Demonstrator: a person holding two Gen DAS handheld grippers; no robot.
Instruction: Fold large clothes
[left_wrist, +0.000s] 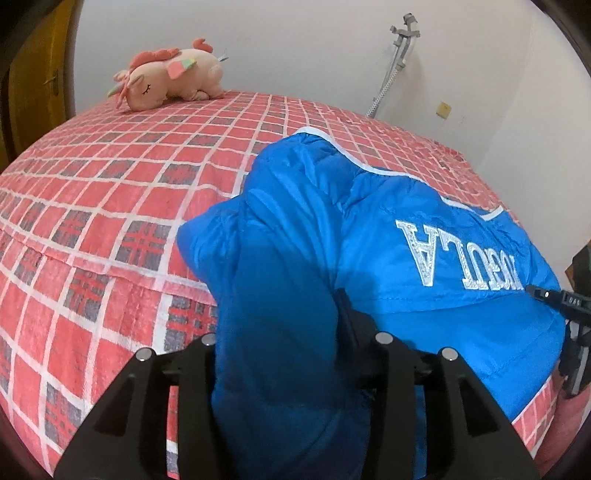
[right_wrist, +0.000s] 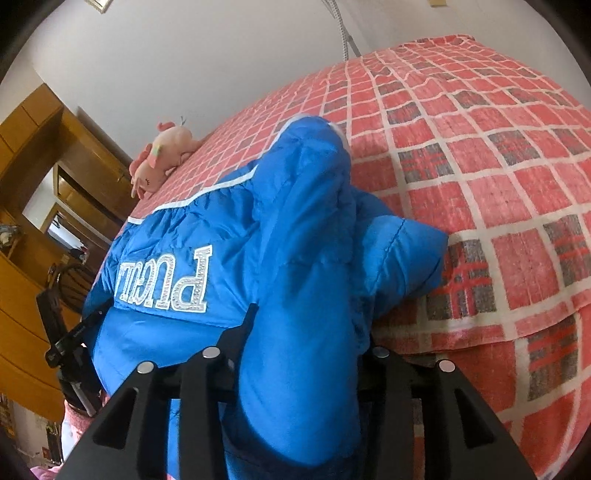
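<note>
A bright blue puffer jacket (left_wrist: 388, 236) with silver letters and white piping lies on the red checked bed; it also shows in the right wrist view (right_wrist: 229, 236). My left gripper (left_wrist: 280, 332) is shut on a thick fold of the blue jacket that bulges between its fingers and hides the tips. My right gripper (right_wrist: 299, 339) is likewise shut on a bunched fold of the jacket. Each gripper shows at the edge of the other's view, the right one (left_wrist: 569, 306) and the left one (right_wrist: 70, 343), at the jacket's near edge.
The red checked bedspread (left_wrist: 110, 206) covers the bed (right_wrist: 498, 166). A pink plush unicorn (left_wrist: 166, 75) lies at the bed's far side near the wall. A grey clothes steamer pole (left_wrist: 397, 48) stands by the wall. Wooden wardrobes (right_wrist: 40, 177) stand to the left.
</note>
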